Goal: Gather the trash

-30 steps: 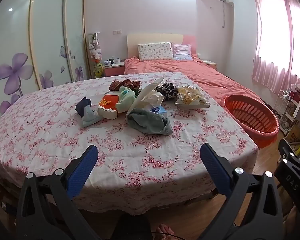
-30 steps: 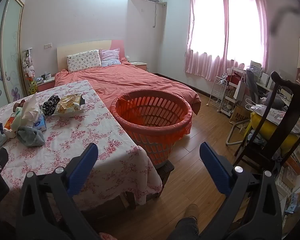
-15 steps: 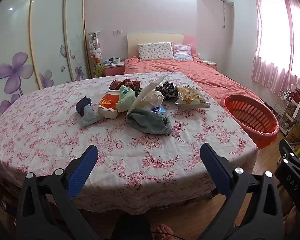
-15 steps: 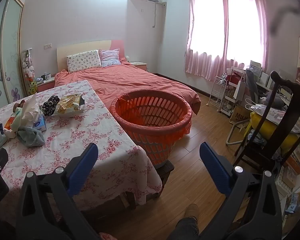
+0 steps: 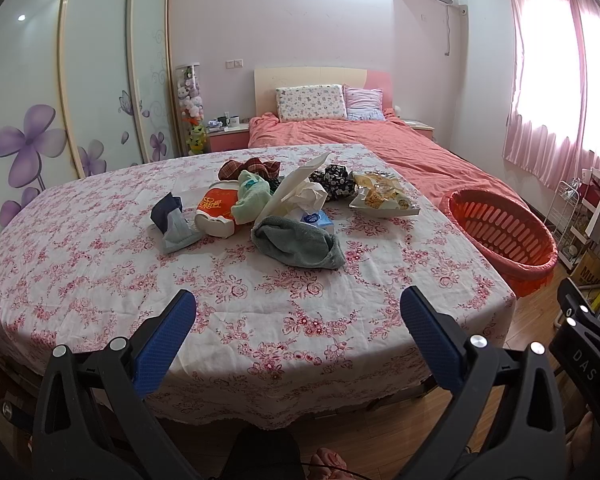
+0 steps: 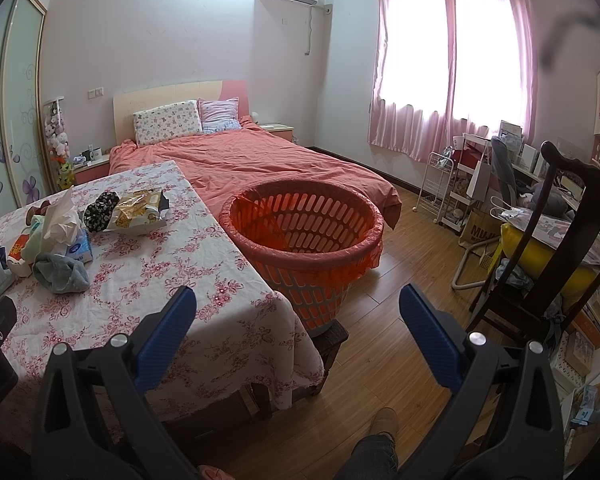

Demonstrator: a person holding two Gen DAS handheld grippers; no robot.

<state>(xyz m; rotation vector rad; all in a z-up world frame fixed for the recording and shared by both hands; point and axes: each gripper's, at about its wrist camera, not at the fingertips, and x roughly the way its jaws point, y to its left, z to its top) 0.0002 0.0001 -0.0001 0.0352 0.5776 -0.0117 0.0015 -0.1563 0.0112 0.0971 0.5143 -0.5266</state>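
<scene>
A pile of items lies mid-table on the floral cloth [image 5: 100,264]: a snack wrapper on a white tray [image 5: 382,196], crumpled tissue [image 5: 310,196], a blue tissue pack [image 5: 315,219], a grey-green towel [image 5: 300,242], a red-and-white packet [image 5: 216,210] and a dark wrapper [image 5: 170,218]. The pile also shows in the right wrist view [image 6: 60,236]. An orange basket [image 6: 304,236] with a red liner stands beside the table's right edge. My left gripper [image 5: 298,316] is open and empty above the table's near edge. My right gripper [image 6: 298,316] is open and empty, before the basket.
A bed with a coral cover [image 6: 260,160] lies behind the table. A dark wooden chair [image 6: 560,240] with a yellow cushion, a white wire cart [image 6: 440,188] and cluttered shelves stand at the right. Wardrobe doors [image 5: 100,80] line the left wall. Wooden floor [image 6: 400,280] lies between basket and chair.
</scene>
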